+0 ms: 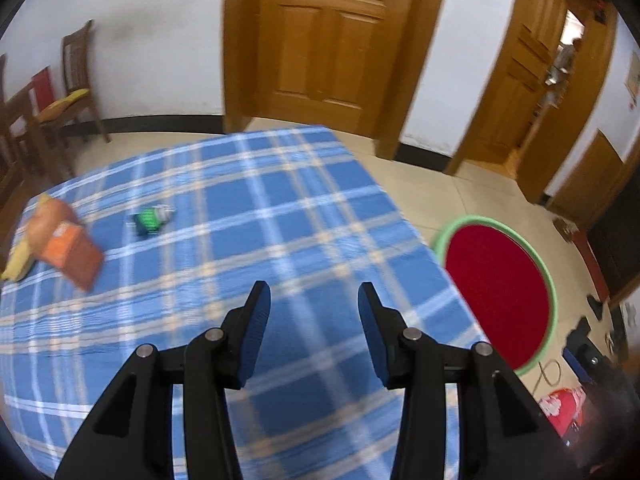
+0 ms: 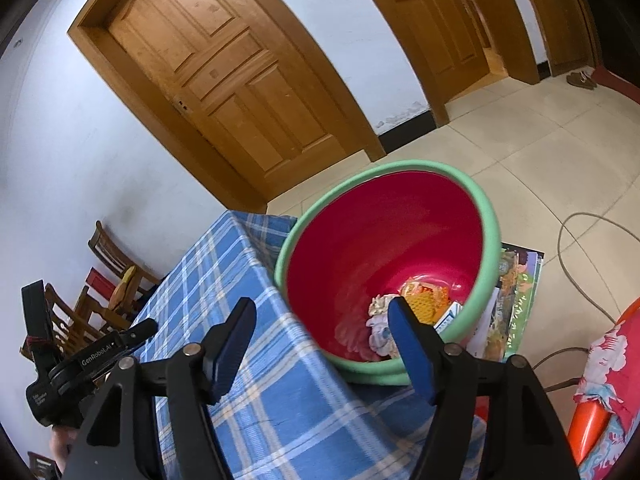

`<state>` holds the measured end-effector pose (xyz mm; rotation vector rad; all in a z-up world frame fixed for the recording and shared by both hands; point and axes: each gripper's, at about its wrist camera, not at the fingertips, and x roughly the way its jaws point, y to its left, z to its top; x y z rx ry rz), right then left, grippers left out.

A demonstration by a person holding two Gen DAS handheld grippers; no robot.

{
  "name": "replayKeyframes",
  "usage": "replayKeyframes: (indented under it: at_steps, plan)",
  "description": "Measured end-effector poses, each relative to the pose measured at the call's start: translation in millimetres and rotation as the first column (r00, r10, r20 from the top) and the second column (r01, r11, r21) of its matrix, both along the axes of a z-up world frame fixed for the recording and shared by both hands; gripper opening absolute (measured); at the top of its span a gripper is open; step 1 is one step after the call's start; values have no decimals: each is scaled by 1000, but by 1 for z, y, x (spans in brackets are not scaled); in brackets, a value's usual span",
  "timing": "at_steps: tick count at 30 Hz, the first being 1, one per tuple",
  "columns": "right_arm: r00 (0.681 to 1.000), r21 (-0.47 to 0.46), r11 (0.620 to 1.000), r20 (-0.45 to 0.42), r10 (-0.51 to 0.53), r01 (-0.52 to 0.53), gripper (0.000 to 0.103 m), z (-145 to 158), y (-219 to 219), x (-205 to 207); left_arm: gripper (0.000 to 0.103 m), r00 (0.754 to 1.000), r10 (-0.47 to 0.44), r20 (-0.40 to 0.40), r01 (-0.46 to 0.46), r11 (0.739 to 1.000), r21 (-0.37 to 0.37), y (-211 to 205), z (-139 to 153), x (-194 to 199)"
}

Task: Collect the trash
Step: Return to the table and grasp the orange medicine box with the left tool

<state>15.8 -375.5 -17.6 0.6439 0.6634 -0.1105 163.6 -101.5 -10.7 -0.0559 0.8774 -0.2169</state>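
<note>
1. Lying on the blue checked tablecloth [image 1: 224, 184] is the trash: an orange box [image 1: 74, 250], a yellow wrapper [image 1: 18, 266] and a small green and white packet [image 1: 154, 218].
2. The orange box is blurry. It sits at the far left of the cloth. Its long side runs from upper left to lower right in the left wrist view, and it looks tipped, with something orange-brown bunched on its upper end.
3. The yellow wrapper is just beside the box, at the left edge of the cloth.
4. The green and white packet is small and crumpled. It lies apart from the box, nearer the middle. Which way it points I cannot tell.
5. The red tub [image 2: 486, 216] with a green rim stands on the floor, right beside the table. Some trash [image 2: 420, 300] lies at its bottom: orange packets and crumpled white paper.
6. The left gripper [image 1: 314, 300] is above the cloth, jaws apart, with nothing between them.
7. The right gripper [image 2: 322, 312] points toward the tub, jaws wide apart and empty.
</note>
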Motion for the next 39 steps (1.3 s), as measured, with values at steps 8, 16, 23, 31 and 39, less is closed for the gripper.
replayKeyframes:
  at_steps: [8, 16, 23, 31, 39]
  plan:
    - [998, -18, 998, -15, 53, -53, 74, 5, 29, 12, 46, 991, 127, 35, -128, 991, 22, 68, 4, 5]
    - [994, -36, 994, -31, 104, -105, 76, 10, 58, 29, 53, 966, 258, 28, -259, 965, 43, 136, -9, 18]
    - [987, -55, 986, -44, 153, -155, 78, 14, 84, 46, 65, 940, 342, 12, -342, 939, 47, 175, -27, 31]
    - [971, -68, 971, -75, 226, -231, 78, 8, 114, 72, 66, 937, 348, -4, -348, 937, -14, 195, -50, 45]
    - [943, -109, 938, -100, 319, -329, 78, 8, 149, 100, 65, 934, 357, 14, -356, 934, -28, 196, -57, 52]
